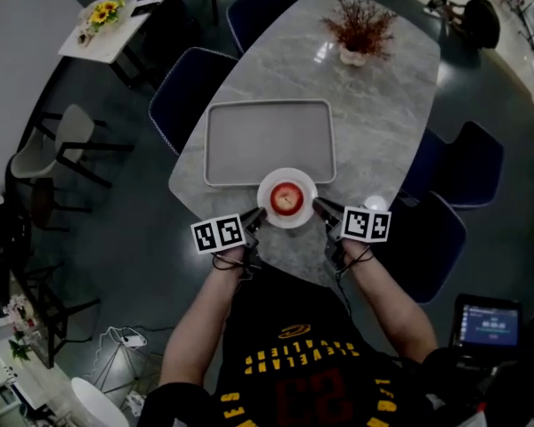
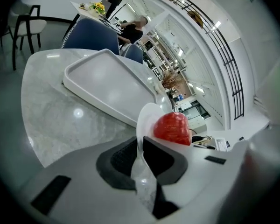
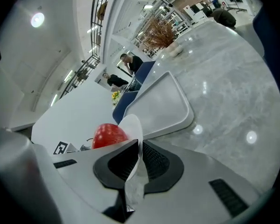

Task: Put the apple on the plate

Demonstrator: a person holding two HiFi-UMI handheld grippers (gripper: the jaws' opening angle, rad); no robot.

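A red apple (image 1: 287, 197) lies on a small white plate (image 1: 301, 216), which hangs over the near edge of the marble table (image 1: 383, 114), just in front of a grey tray (image 1: 269, 140). My left gripper (image 1: 259, 214) is shut on the plate's left rim and my right gripper (image 1: 319, 205) on its right rim. In the left gripper view the thin rim (image 2: 147, 118) is pinched between the dark pads of the left gripper (image 2: 141, 149), with the apple (image 2: 171, 127) just beyond. The right gripper view has the rim (image 3: 133, 125) clamped in the right gripper (image 3: 139, 157) and the apple (image 3: 108, 134) to its left.
The grey tray (image 2: 107, 85) (image 3: 161, 104) holds nothing. A potted dry plant (image 1: 360, 29) stands at the table's far end. Blue chairs (image 1: 191, 87) (image 1: 467, 163) ring the table. People sit in the background, and a small screen (image 1: 488, 320) glows at lower right.
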